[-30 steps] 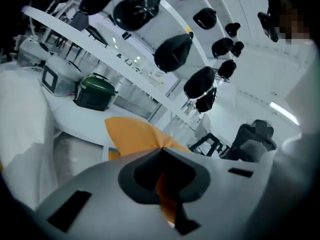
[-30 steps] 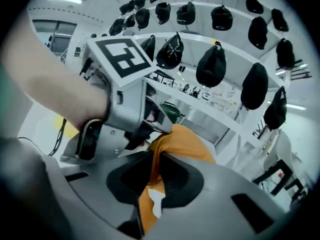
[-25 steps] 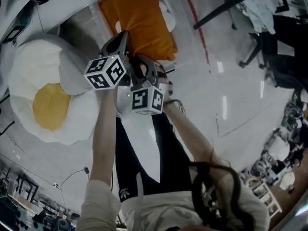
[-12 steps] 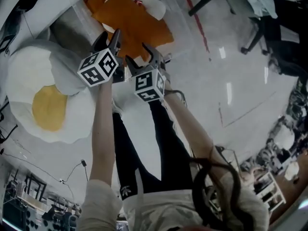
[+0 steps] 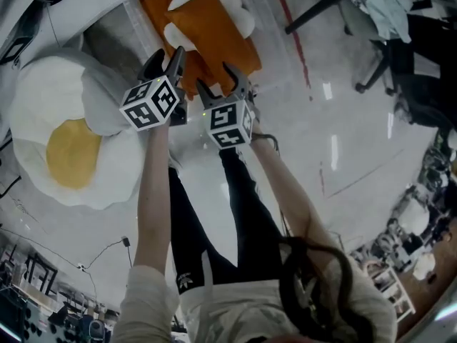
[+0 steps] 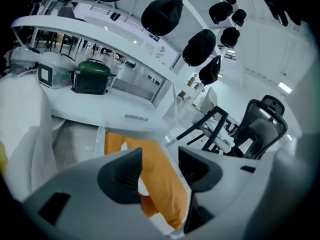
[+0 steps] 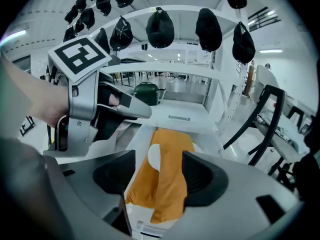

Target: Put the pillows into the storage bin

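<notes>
while both sets of jaws stand wide apart, having just been opening, nothing sits between the pads of the left gripper [image 5: 166, 57] or the right gripper [image 5: 216, 83]. the orange pillow [image 5: 214, 31] lies inside the storage bin [image 5: 265, 14], directly ahead of both tools, with its long axis running away from them along the bin. the fried-egg pillow [image 5: 71, 141] rests yolk side up outside the bin, to the left of the left gripper. judged next in line, it lies nearer the left gripper, which would need to swing left and downward.
</notes>
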Available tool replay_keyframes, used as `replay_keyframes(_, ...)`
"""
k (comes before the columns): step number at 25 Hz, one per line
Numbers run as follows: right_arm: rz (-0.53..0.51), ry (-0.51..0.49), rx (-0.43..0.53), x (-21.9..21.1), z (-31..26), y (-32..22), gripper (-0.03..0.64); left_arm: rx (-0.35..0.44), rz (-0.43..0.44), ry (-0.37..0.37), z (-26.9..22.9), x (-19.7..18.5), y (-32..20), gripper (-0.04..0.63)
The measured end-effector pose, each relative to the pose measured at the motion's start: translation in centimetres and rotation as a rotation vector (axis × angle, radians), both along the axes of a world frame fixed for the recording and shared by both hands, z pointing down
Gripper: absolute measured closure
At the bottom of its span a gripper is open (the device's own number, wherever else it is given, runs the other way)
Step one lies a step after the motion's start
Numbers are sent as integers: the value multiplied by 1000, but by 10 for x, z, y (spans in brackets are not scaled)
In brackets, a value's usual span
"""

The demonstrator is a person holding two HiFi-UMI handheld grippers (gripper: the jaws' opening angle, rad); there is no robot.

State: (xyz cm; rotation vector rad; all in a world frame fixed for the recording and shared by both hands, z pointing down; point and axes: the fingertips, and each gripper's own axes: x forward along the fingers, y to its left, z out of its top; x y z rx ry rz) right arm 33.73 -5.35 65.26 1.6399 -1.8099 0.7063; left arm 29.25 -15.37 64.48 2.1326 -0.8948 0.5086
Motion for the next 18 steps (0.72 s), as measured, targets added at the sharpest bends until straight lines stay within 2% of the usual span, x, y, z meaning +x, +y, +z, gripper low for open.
replay_keyframes(4, 2, 17, 77, 17, -28, -30, 353, 44, -9, 34, -30, 15, -15, 379)
replay_keyframes(6, 23, 14, 113, 15, -55, -44, 353, 83, 2, 48, -58, 10, -18, 379)
replay_keyframes(10, 61, -75, 125, -2, -138, -51, 353, 145, -9, 136, -143, -12, -8, 379)
replay_keyframes(13, 42, -74, 194, -14, -210, -45, 354, 240, -25, 158, -217, -34, 11, 379)
replay_keyframes(15, 23, -74, 232, -26, -258, -39, 354, 336, -30, 135, -271, -54, 24, 379)
replay_keyframes(18, -2, -88, 288, -51, -326, -23, 354, 471, -82, 88, -351, -94, 48, 381)
